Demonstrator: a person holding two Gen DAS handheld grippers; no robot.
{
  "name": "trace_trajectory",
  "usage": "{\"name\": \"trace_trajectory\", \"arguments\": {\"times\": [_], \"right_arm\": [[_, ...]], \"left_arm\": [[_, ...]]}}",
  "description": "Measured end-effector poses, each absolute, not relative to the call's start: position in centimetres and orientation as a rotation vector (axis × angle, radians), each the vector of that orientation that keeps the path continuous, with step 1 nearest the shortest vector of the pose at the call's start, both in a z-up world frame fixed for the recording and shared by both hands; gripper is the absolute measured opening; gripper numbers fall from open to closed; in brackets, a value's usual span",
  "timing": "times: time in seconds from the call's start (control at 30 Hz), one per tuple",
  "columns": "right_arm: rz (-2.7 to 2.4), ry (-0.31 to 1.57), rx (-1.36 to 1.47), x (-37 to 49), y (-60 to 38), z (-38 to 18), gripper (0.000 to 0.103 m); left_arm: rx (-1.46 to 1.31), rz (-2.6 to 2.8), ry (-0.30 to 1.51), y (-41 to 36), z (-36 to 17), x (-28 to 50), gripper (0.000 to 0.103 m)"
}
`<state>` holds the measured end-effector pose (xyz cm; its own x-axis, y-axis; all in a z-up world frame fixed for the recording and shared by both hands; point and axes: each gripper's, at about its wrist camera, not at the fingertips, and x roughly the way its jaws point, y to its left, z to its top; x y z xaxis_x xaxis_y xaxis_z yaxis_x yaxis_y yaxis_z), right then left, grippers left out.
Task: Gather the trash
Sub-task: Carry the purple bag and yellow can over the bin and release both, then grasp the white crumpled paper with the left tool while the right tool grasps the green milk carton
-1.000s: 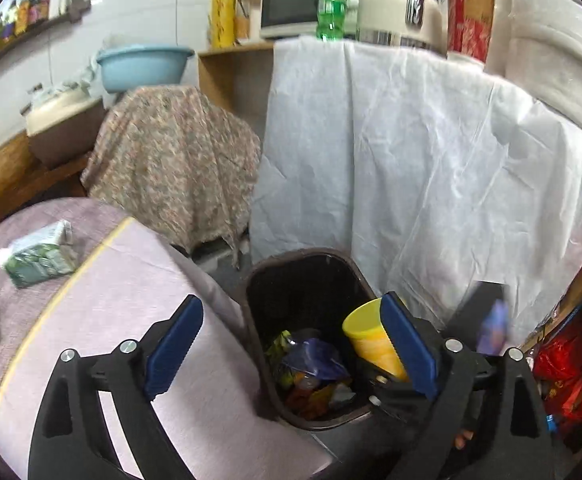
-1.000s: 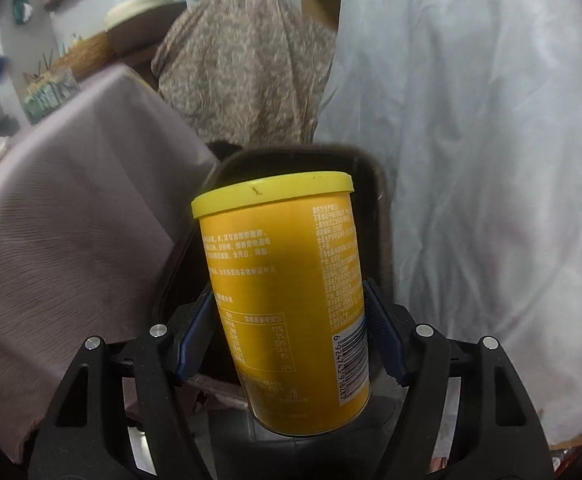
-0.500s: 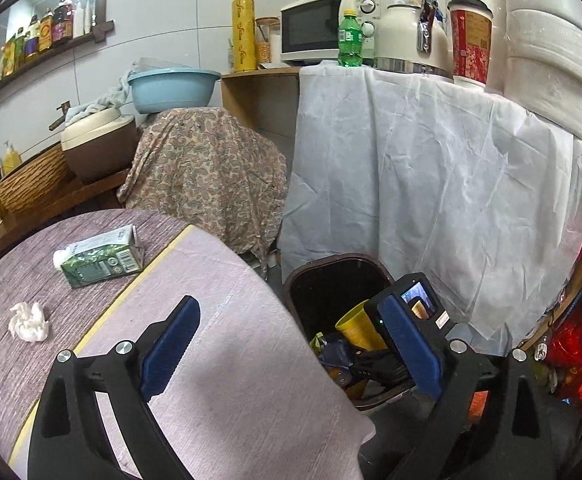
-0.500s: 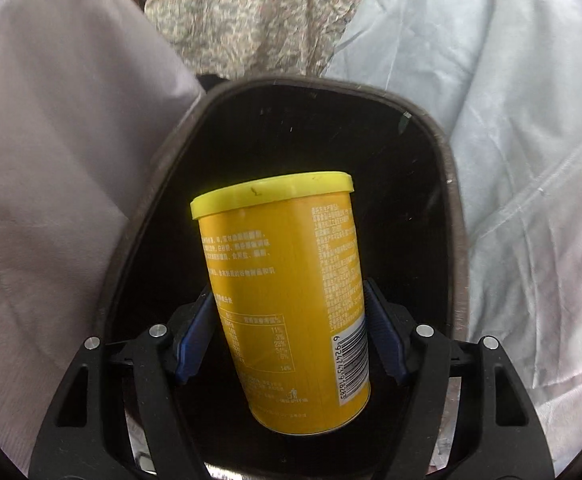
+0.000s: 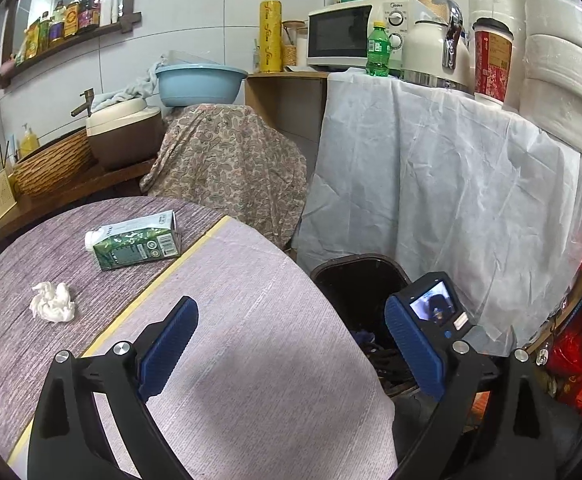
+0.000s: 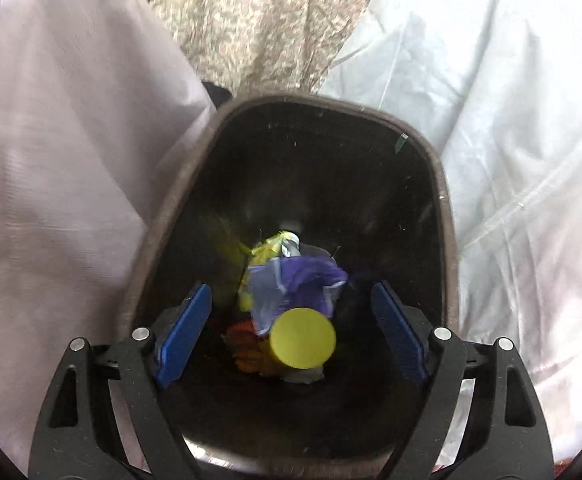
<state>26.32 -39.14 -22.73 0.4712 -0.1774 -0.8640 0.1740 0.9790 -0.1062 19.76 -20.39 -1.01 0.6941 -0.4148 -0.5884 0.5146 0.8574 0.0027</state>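
At the far left of the left wrist view, a crumpled tissue lay on the table, with a green carton on its side just beyond it. Both pieces of trash remained uncollected. The left gripper was held above the tablecloth with its jaws spread wide and nothing between them. Further right, the bin stood close beside the table edge, under the hanging white sheet.

In the right wrist view, the right gripper was pointed down into the bin. Its jaws had just been opened and nothing was left between them. The yellow can was seen lid-up below the pads, blurred, among a purple wrapper and other litter, probably mid-drop.

The release was judged complete. For it to be finished well, the right gripper would best be lifted straight out, clear of the rim. The carton would then best be approached by the left gripper across its narrow faces, and the soft tissue pinched with the jaws nearly closed.
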Motion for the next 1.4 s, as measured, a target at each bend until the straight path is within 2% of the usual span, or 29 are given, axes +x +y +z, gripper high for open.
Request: {"name": "trace_trajectory", "arguments": {"times": [0.33,0.8,1.07,1.33,1.4], "right_arm": [[-0.166,0.883,-0.069,20.9,-36.7,-15.1,0.087],[0.039,0.677,-0.111,16.9,-31.0,-5.6,0.087],[0.124,0.648,-0.117,17.3,-28.7,-3.3,0.087],[0.162,0.666,-0.089,18.5,-27.3,-3.5,0.087],[0.17,0.67,-0.098,18.6,-26.8,-3.6,0.087]], "left_arm": [[0.14,-0.486,0.625,-15.1,-0.9,18.9,0.097],[0.146,-0.319,0.688,-4.8,-2.7,20.3,0.097],[0.001,-0.21,0.772,3.1,-4.2,26.1,0.096],[0.027,-0.205,0.807,2.0,-4.7,31.8,0.093],[0.02,-0.199,0.805,1.5,-4.7,32.9,0.088]]}}
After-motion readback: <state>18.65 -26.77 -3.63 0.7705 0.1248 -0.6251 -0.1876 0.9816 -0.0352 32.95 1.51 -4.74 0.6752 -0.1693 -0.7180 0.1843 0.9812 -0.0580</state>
